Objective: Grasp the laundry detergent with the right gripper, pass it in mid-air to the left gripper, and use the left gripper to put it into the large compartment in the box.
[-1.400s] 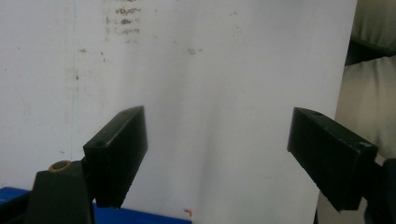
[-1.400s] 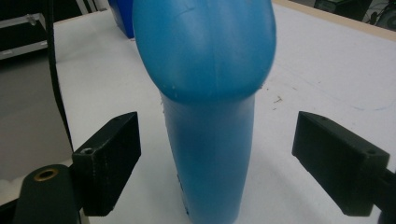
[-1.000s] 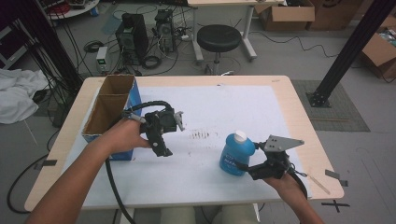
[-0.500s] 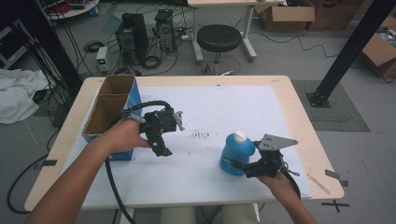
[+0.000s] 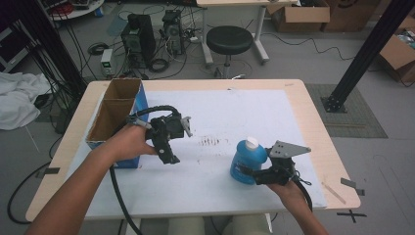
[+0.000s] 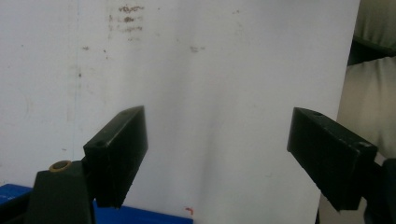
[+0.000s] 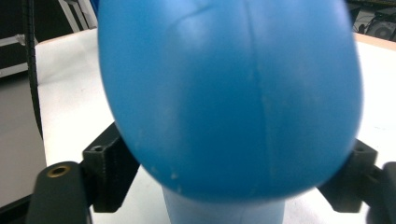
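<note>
A blue bottle (image 5: 247, 161) with a white cap stands on the white sheet at the front right of the table. My right gripper (image 5: 247, 172) reaches in from the right and its jaws have just been closing on the lower body of the bottle (image 7: 229, 93). In the right gripper view both jaws sit against the bottle's sides, so my right gripper (image 7: 229, 186) is shut on it. My left gripper (image 5: 180, 144) is held above the sheet left of centre. Its jaws stand wide apart, and my left gripper (image 6: 217, 149) has nothing but bare white sheet between them.
An open cardboard box with blue sides (image 5: 117, 103) stands at the left of the table (image 5: 318, 122), close to my left hand. Faint brown smudges (image 5: 210, 142) mark the sheet's middle. Beyond the far edge stand a black stool (image 5: 230, 39) and electronics on the floor.
The right gripper has edged left, its jaws now around the blue bottle's base. The bottle and the left gripper have stayed in place.
</note>
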A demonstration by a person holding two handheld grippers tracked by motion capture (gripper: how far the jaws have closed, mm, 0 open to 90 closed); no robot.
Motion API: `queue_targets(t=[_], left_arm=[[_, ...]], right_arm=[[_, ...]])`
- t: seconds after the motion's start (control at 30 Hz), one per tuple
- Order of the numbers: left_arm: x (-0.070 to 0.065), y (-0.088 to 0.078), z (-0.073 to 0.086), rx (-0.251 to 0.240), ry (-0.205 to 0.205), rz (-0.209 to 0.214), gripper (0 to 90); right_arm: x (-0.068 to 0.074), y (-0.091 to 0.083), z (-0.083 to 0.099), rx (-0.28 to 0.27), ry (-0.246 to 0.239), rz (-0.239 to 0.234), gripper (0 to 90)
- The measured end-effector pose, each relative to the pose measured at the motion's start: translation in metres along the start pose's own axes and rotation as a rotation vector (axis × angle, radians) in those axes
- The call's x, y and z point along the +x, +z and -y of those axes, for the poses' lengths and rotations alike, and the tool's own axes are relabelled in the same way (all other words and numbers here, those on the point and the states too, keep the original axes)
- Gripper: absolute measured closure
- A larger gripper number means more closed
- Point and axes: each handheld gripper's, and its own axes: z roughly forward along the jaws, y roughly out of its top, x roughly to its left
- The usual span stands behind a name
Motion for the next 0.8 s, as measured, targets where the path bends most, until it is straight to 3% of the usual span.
queue_targets(t=[0.8], left_arm=[[-0.0001, -0.0001, 0.0000, -0.001, -0.001, -0.001, 21.1]], right_arm=[[0.0007, -0.0012, 0.0007, -0.016, -0.008, -0.006, 30.3]])
